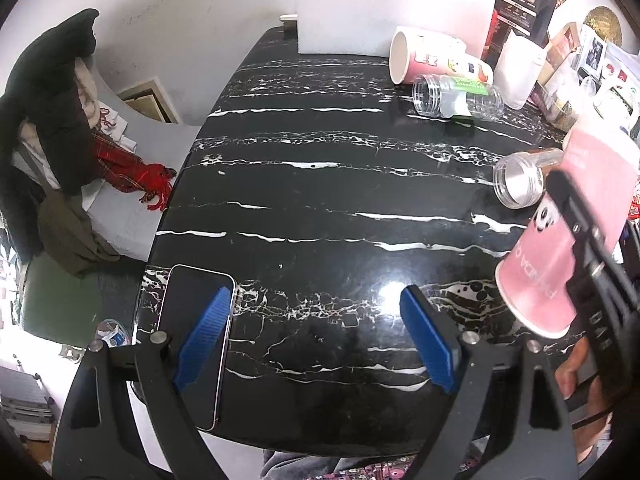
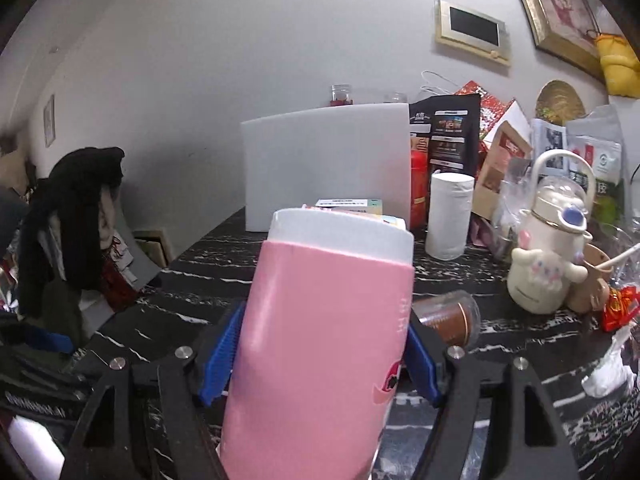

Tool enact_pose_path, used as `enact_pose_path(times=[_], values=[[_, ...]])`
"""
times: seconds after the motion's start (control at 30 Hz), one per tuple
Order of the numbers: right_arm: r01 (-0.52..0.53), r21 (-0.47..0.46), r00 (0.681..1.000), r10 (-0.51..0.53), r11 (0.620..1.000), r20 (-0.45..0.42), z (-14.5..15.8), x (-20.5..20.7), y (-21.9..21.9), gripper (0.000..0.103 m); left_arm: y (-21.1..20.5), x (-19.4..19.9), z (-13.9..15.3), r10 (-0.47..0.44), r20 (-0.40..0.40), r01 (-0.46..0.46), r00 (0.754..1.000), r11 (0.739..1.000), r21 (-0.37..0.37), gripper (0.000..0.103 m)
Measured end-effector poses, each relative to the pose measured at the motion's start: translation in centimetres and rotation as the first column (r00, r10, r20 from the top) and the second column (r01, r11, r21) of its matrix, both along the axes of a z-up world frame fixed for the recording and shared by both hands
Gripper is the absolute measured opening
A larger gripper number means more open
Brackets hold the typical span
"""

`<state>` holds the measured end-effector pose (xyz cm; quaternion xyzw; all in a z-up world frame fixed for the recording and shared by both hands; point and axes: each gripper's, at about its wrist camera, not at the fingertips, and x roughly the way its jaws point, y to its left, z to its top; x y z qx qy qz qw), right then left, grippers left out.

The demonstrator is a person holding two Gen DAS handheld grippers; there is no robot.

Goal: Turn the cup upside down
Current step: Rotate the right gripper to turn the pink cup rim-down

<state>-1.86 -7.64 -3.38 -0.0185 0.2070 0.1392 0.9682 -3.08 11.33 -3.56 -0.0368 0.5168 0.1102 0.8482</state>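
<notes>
A pink paper cup with a white base band and a panda print [image 2: 320,340] is clamped between the blue pads of my right gripper [image 2: 320,356]. It stands inverted, base up and mouth down, tilted a little, above the black marble table [image 1: 320,184]. In the left wrist view the same cup [image 1: 560,248] shows at the right edge, held by the right gripper's black frame, with its rim near the tabletop. My left gripper [image 1: 316,332] is open and empty over the table's near side.
A phone [image 1: 196,344] lies at the near left corner under my left finger. A printed paper cup [image 1: 432,60] and clear jars [image 1: 460,98] [image 1: 520,180] lie on their sides at the far right. A white board [image 2: 328,168], paper roll [image 2: 448,216], bottle and packets crowd the back right.
</notes>
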Motion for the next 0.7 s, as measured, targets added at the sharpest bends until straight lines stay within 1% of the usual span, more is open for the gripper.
enact_pose_path(times=[0.13, 0.3, 0.37, 0.63, 0.7], values=[[0.036, -0.077, 0.999, -0.034, 0.996, 0.029, -1.1, -1.2, 0.6, 0.074, 0.2, 0.0, -0.3, 0.003, -0.004, -0.003, 1.0, 1.0, 0.0, 0.086], [0.012, -0.076, 1.0, -0.011, 0.997, 0.012, -1.6, -1.8, 0.7, 0.074, 0.1, 0.0, -0.5, -0.004, -0.004, 0.004, 1.0, 1.0, -0.003, 0.086], [0.016, -0.078, 0.999, -0.013, 0.997, 0.032, -1.7, -2.4, 0.8, 0.074, 0.0, -0.1, -0.5, -0.006, -0.001, 0.006, 1.0, 1.0, -0.003, 0.086], [0.065, -0.111, 0.983, -0.045, 0.992, 0.177, -2.0, -6.0, 0.7, 0.074, -0.6, -0.7, -0.7, -0.022, 0.008, 0.022, 1.0, 1.0, -0.015, 0.086], [0.08, -0.144, 0.98, -0.051, 0.986, 0.195, -2.3, -6.8, 1.0, 0.074, -0.9, -0.9, -0.8, -0.031, 0.007, 0.031, 0.999, 0.999, -0.01, 0.086]])
